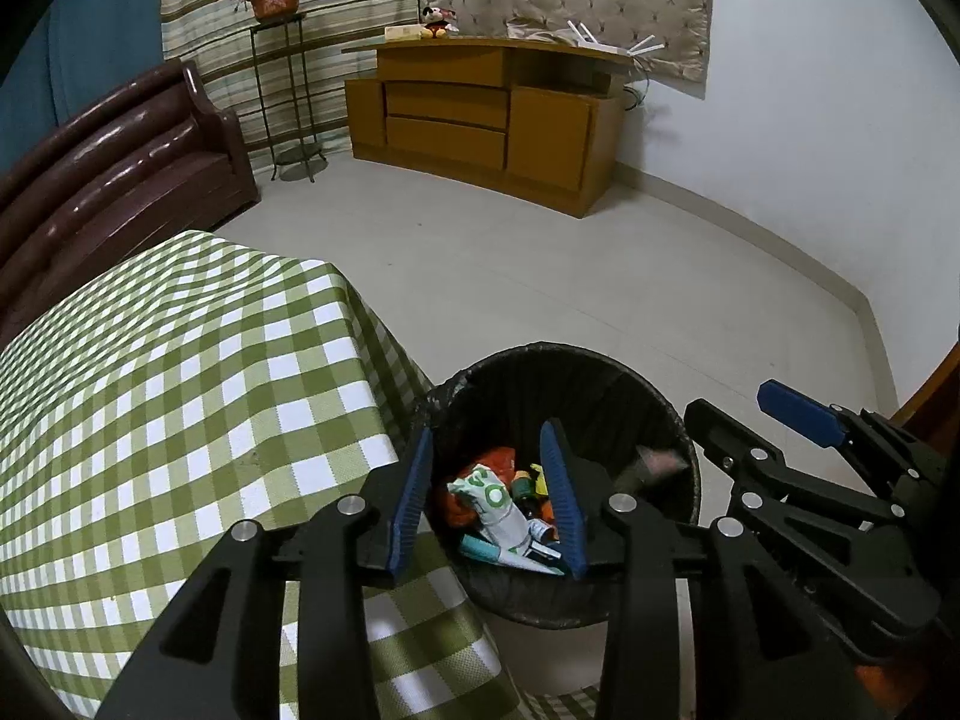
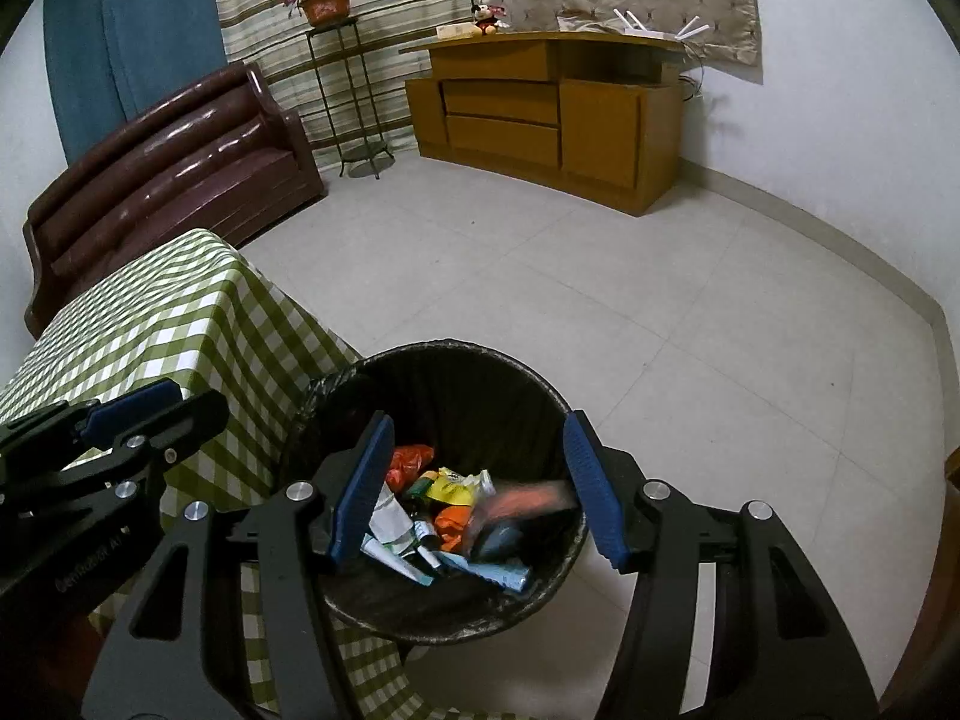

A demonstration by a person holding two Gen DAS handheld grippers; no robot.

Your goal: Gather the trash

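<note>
A black bin [image 1: 606, 378] [image 2: 462, 360] with a black liner stands on the floor beside the table. It holds several pieces of trash [image 1: 501, 501] [image 2: 444, 510]: orange, white-green and pale blue wrappers. A blurred orange and dark piece [image 2: 522, 510] is in the air inside the bin; it also shows as a blur in the left wrist view [image 1: 651, 462]. My left gripper [image 1: 493, 498] is open and empty over the bin's near left rim. My right gripper [image 2: 477, 492] is open wide and empty above the bin. The right gripper also shows in the left wrist view [image 1: 756, 426].
A table with a green checked cloth [image 1: 180, 390] [image 2: 150, 324] stands left of the bin. A brown sofa [image 1: 120, 162], a plant stand [image 1: 288, 90] and a wooden cabinet [image 1: 480, 114] line the far walls. The pale tiled floor [image 2: 660, 312] lies between.
</note>
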